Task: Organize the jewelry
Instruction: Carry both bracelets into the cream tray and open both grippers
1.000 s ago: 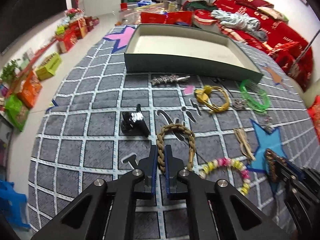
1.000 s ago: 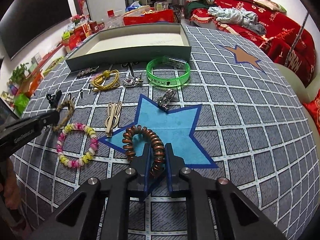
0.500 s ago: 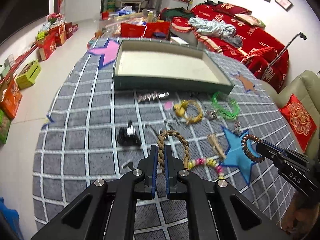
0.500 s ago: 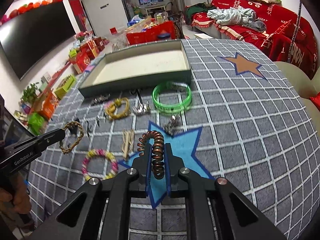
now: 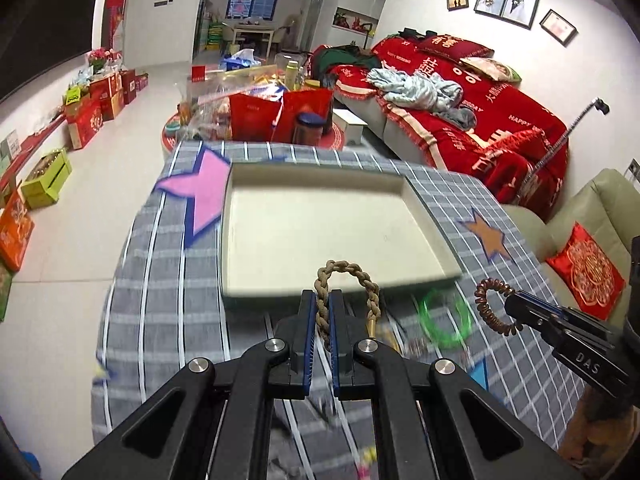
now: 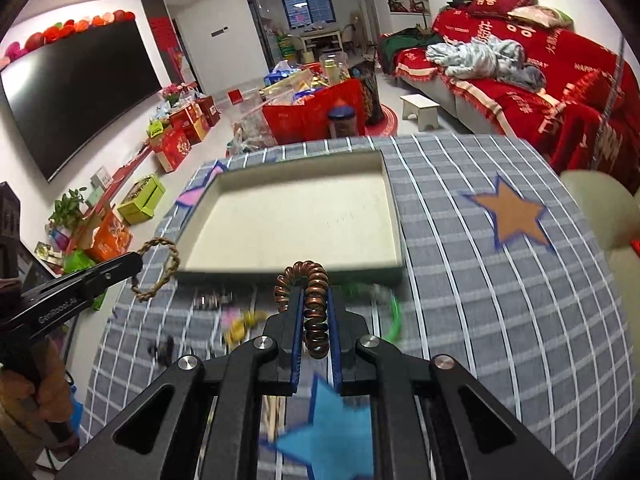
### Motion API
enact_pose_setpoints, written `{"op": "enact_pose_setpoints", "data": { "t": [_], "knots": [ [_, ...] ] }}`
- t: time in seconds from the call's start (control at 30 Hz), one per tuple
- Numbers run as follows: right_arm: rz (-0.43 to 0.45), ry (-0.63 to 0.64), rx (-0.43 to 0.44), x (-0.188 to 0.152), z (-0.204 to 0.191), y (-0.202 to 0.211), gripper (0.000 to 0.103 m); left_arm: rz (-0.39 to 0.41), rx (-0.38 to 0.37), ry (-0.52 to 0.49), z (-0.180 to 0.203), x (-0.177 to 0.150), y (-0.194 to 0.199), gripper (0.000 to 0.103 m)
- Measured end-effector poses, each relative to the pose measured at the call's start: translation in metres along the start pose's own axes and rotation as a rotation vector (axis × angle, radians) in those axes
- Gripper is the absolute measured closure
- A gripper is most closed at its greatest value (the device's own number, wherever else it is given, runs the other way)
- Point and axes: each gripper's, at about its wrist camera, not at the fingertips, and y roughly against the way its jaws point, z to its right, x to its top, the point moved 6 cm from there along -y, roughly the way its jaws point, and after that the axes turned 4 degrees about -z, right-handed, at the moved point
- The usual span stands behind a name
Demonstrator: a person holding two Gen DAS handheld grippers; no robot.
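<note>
Two bracelets hang in the air. From the left wrist, the left claw (image 5: 323, 312) pinches a tan braided rope bracelet (image 5: 347, 280) before the shallow tray (image 5: 240, 240). From the right wrist, the right claw (image 6: 314, 316) grips a coppery coiled bracelet (image 6: 308, 284) above the grey checked bench (image 6: 480, 280).

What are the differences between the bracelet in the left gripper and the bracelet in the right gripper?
The braided bracelet is tan cord, thin and wide-looped; the coil bracelet is coppery spiral wire, thicker and tighter. The left gripper clamps the braided bracelet, the right gripper clamps the coil bracelet. Both are lifted near the tray.
</note>
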Motion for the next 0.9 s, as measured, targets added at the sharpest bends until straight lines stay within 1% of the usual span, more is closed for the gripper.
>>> {"op": "enact_pose_setpoints", "data": {
  "t": [0.1,0.27,0.3,0.37,0.43,0.5,0.63,0.8,0.9],
  "knots": [
    [0.000,0.016,0.005,0.027,-0.003,-0.017,0.090,-0.002,0.002,0.019,-0.006,0.021,-0.015,0.079],
    [-0.022,0.016,0.009,0.058,-0.006,-0.055,0.090,-0.004,0.049,0.015,-0.017,0.055,-0.053,0.079],
    [-0.029,0.013,0.008,0.062,-0.006,-0.063,0.090,-0.009,0.047,0.016,-0.018,0.059,-0.060,0.079],
    [-0.046,0.004,0.009,0.068,-0.004,-0.079,0.090,-0.015,0.067,0.015,-0.021,0.069,-0.077,0.079],
    [-0.061,-0.006,-0.001,0.073,0.000,-0.097,0.090,-0.021,0.091,-0.007,-0.022,0.073,-0.092,0.079],
    [-0.074,-0.014,-0.018,0.077,0.006,-0.114,0.090,-0.037,0.118,-0.021,-0.025,0.076,-0.110,0.079],
    [-0.106,-0.057,-0.038,0.078,0.020,-0.142,0.090,-0.084,0.129,-0.025,-0.029,0.073,-0.135,0.079],
    [-0.137,-0.070,-0.052,0.072,0.026,-0.162,0.090,-0.109,0.183,-0.067,-0.033,0.066,-0.150,0.079],
    [-0.147,-0.080,-0.053,0.069,0.026,-0.166,0.090,-0.133,0.206,-0.077,-0.033,0.062,-0.157,0.079]
  ]
}}
